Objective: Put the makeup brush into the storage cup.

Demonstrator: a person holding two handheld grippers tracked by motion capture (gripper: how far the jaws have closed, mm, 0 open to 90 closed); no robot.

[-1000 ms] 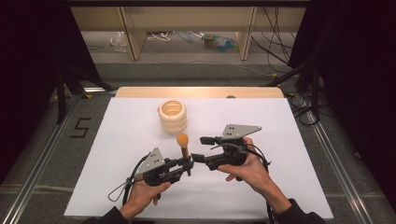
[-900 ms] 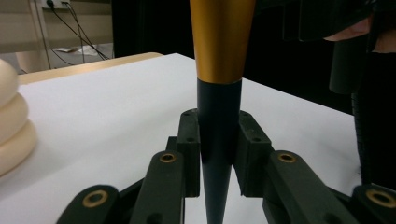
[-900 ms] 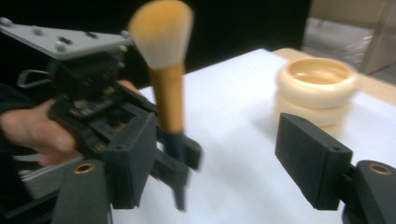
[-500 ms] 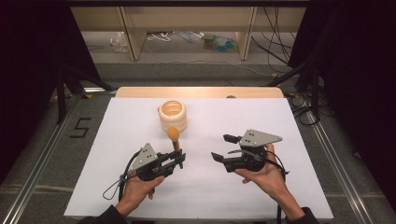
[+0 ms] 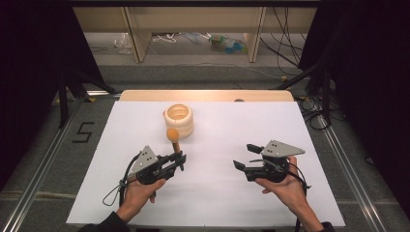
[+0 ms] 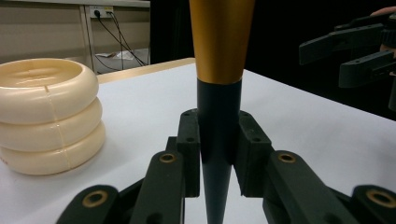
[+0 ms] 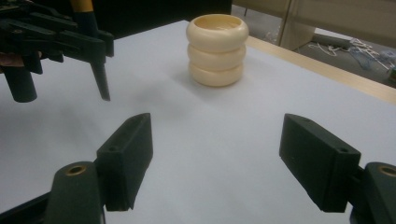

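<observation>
A pointed tool with an orange handle (image 5: 172, 134) and a dark tapered tip (image 6: 218, 116) stands upright in my left gripper (image 5: 180, 161), which is shut on the dark shaft. Its tip (image 7: 101, 84) hangs just above the white table top. A cream ribbed pot (image 5: 179, 121) made of three stacked rings stands just behind the tool, open at the top (image 7: 217, 46); it also appears in the left gripper view (image 6: 46, 116). My right gripper (image 5: 241, 155) is held at the right, its jaws wide open and empty (image 7: 217, 154), pointing toward the left gripper (image 7: 93, 46).
A white sheet (image 5: 217, 203) covers the table, with a wooden edge (image 5: 208, 95) at the far side. Metal rails (image 5: 348, 159) run along both sides on the floor. Shelving and cables lie beyond the table.
The two grippers were together at the tool in the middle. The right one has let go and moved right; the left has carried the tool left, nearer the pot.
</observation>
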